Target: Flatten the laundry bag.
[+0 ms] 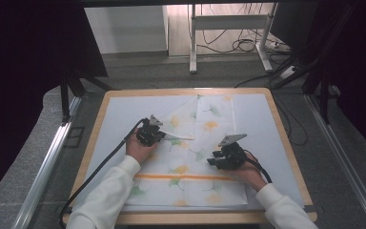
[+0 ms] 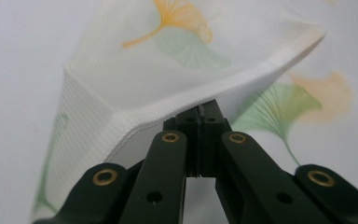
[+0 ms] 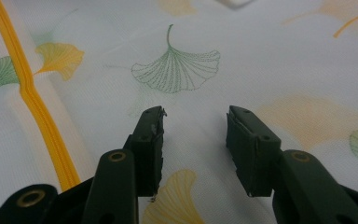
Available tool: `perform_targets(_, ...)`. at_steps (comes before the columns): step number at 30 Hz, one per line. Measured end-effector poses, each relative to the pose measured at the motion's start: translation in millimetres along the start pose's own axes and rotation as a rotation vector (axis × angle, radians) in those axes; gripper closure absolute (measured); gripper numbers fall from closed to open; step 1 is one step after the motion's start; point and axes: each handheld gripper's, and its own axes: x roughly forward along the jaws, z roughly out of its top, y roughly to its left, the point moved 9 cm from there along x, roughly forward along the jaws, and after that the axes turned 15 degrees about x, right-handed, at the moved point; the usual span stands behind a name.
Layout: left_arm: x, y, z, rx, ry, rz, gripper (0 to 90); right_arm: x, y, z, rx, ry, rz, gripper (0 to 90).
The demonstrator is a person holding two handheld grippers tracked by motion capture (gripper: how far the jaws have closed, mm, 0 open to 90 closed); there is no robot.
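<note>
Left gripper (image 2: 200, 112) is clenched on the cloth's (image 1: 190, 167) folded corner (image 2: 135, 126), right gripper (image 3: 195, 122) released above it near the orange stripe (image 3: 32, 102); unpinned, the fold may drag askew.

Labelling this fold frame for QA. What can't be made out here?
- Left gripper tips, left gripper view: the cloth edge they clamp drapes over them.
- Underside of that lifted flap: faces away in all views.
- Cloth near edge, high view: partly behind the sleeves.
- Right gripper height above the cloth, right gripper view: cannot tell whether it touches.
</note>
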Motion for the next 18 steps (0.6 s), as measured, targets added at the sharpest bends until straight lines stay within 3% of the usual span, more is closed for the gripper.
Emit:
perform_targets(7, 6.5, 26.7, 8.9, -0.001, -0.003, 0.026, 90.0, 0.4, -0.5, 0.2, 0.001, -0.003, 0.007, 56.6)
perform_targets(8, 11.4, 37.5, 8.5, -0.006, 0.008, 0.040, 90.0, 0.5, -0.4, 0.1, 0.001, -0.003, 0.006, 56.6)
perform_targets(11, 16.8, 48.3, 7.6, -0.017, 0.014, 0.054, 90.0, 0.5, -0.3, 0.1, 0.000, -0.003, 0.004, 56.6)
perform_targets(12, 22.7, 59.0, 6.0, -0.037, 0.012, 0.058, 90.0, 0.7, -0.2, 0.0, -0.001, -0.005, 0.004, 56.6)
perform_targets(13, 22.7, 59.0, 6.0, -0.037, 0.012, 0.058, 90.0, 0.7, -0.2, 0.0, -0.001, -0.005, 0.004, 56.6)
perform_targets(14, 27.1, 70.7, 2.5, -0.054, 0.019, 0.079, 90.0, 0.8, -0.4, 0.1, -0.003, -0.007, 0.006, 56.6)
perform_targets(15, 27.1, 70.7, 2.5, -0.054, 0.019, 0.079, 90.0, 0.8, -0.4, 0.0, -0.003, -0.007, 0.007, 56.6)
perform_targets(16, 28.9, 84.5, -3.0, -0.089, 0.027, 0.100, 90.0, 0.8, -0.3, 0.0, -0.004, -0.007, 0.007, 56.6)
perform_targets(17, 28.9, 84.5, -3.0, -0.089, 0.027, 0.100, 90.0, 0.8, -0.3, 0.0, -0.004, -0.007, 0.007, 56.6)
perform_targets(18, 29.5, 97.1, -10.7, -0.130, 0.040, 0.107, 90.0, 0.7, -0.3, -0.2, -0.005, -0.007, 0.007, 56.5)
